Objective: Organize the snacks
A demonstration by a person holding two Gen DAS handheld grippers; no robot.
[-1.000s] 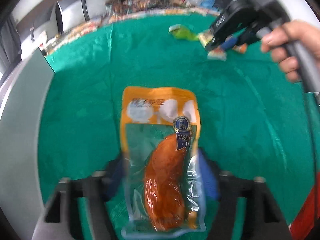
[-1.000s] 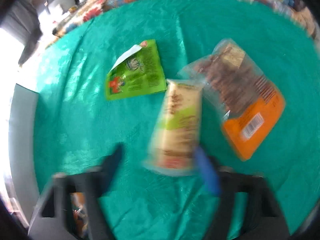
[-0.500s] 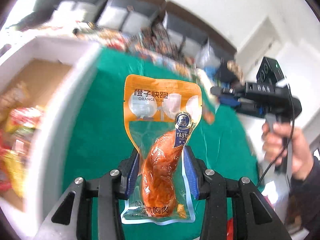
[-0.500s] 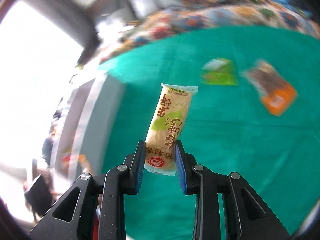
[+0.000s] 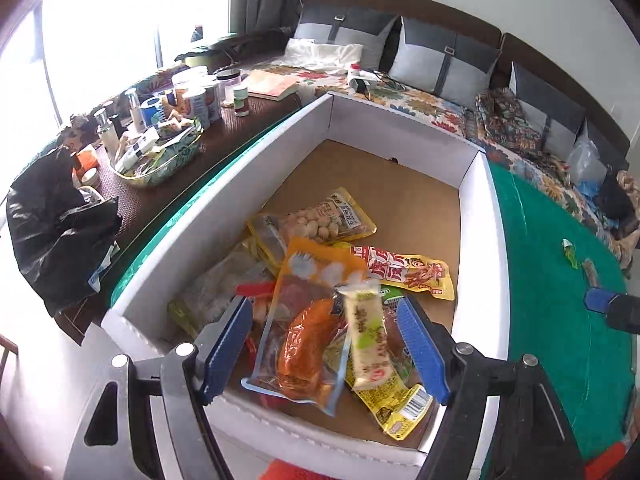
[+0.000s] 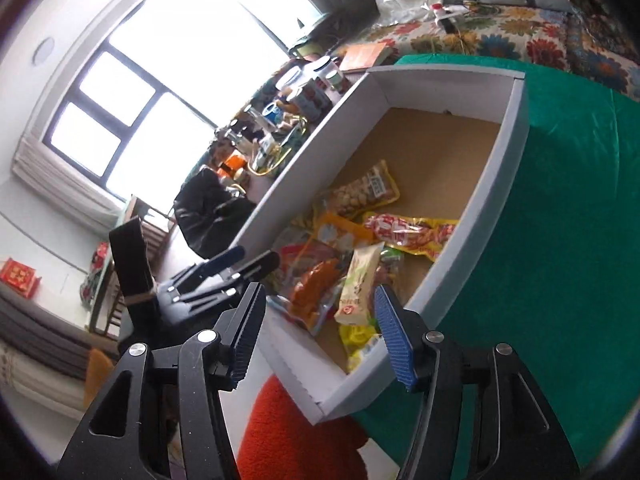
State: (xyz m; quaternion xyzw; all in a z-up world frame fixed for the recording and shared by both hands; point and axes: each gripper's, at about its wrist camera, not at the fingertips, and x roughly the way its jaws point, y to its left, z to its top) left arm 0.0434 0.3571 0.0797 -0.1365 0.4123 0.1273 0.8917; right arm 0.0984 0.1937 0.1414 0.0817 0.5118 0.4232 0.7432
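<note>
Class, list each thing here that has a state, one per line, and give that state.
left tool: open, holding nothing
right tool: open, holding nothing
white box: open-topped, partly filled
chicken sausage pouch: lying in box, sealed
rice cracker bar: lying on the pile, sealed

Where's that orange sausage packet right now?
In the left wrist view, the orange sausage packet lies inside the white box, atop the snack pile, beside the cream rice-cracker bar.
</note>
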